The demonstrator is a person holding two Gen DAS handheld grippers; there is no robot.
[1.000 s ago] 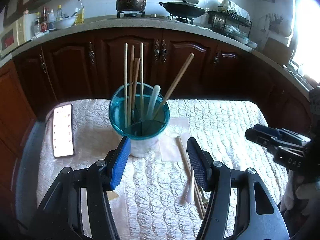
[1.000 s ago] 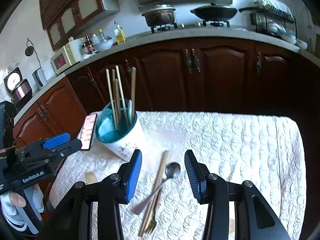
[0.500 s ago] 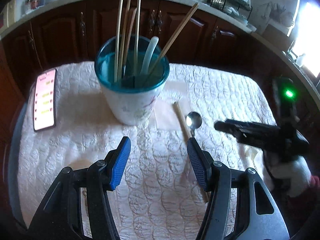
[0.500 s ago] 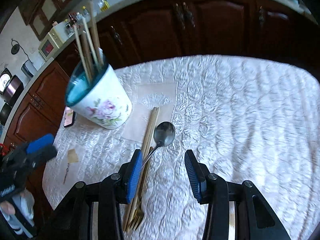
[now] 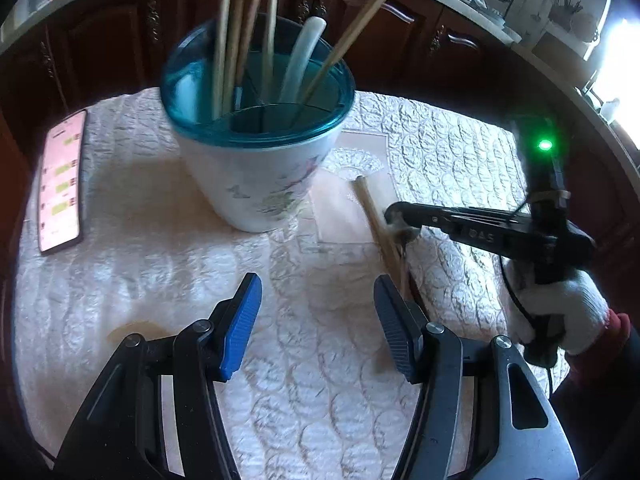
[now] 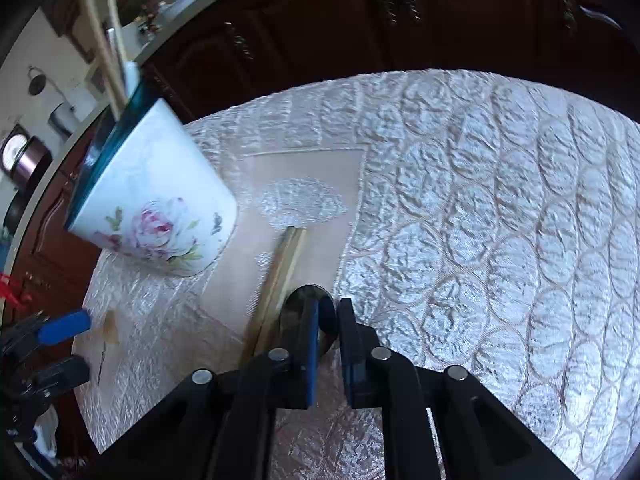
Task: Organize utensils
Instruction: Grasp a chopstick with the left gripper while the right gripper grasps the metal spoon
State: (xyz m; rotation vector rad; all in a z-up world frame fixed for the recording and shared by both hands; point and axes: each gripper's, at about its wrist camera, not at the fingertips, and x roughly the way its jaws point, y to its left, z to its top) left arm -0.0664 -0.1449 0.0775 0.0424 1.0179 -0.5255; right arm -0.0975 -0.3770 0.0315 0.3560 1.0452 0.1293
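Observation:
A white flowered cup (image 5: 256, 184) with a teal rim holds several chopsticks (image 5: 228, 40) and a white handle (image 5: 300, 60). Beside it on the quilted cloth lie a pair of chopsticks (image 6: 280, 268) and a metal spoon (image 6: 300, 304). My right gripper (image 6: 328, 316) is low over the cloth. Its jaws are closing to a narrow gap and pinch the spoon's bowl. The left wrist view shows that right gripper (image 5: 394, 216) at the chopsticks (image 5: 376, 220), held by a gloved hand (image 5: 560, 308). My left gripper (image 5: 318, 312) hangs open and empty in front of the cup (image 6: 160, 200).
A phone (image 5: 60, 180) with a lit screen lies at the table's left edge. Dark wooden cabinets (image 6: 400, 20) run behind the table. A small brown scrap (image 6: 110, 326) lies on the cloth near the left gripper's blue pad (image 6: 64, 326).
Both grippers have come down toward the table. The right gripper's jaws went from wide apart to nearly together on the spoon's bowl. The left jaws stayed as they were.

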